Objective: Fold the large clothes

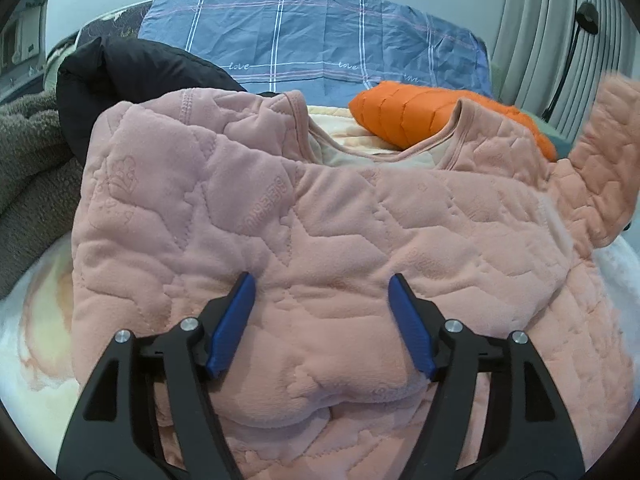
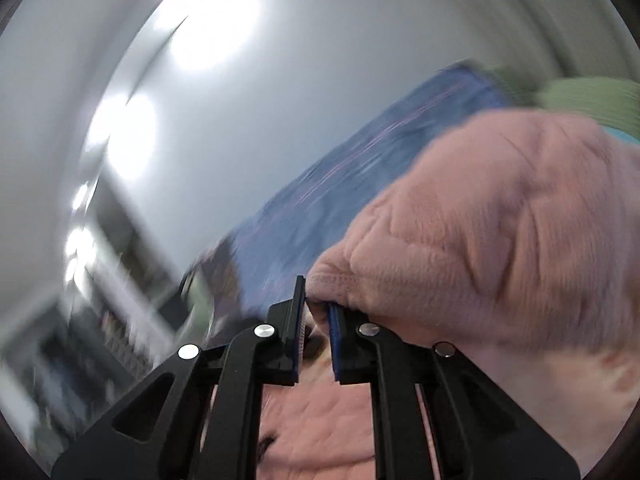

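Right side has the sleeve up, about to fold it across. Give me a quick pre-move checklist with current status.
1. Right gripper clamped on the pink top's sleeve hem: ok.
2. Sleeve lifted clear of the body, seen at the left view's right edge: ok.
3. Left gripper pinning the pink top: not ok, jaws open, nothing between the pads.
4. Body lying flat: not ok, bulge near the left gripper.
5. Landing area free of the orange jacket: ok, it lies behind the collar.
6. Grip depth on the hem: cannot tell, view blurred.
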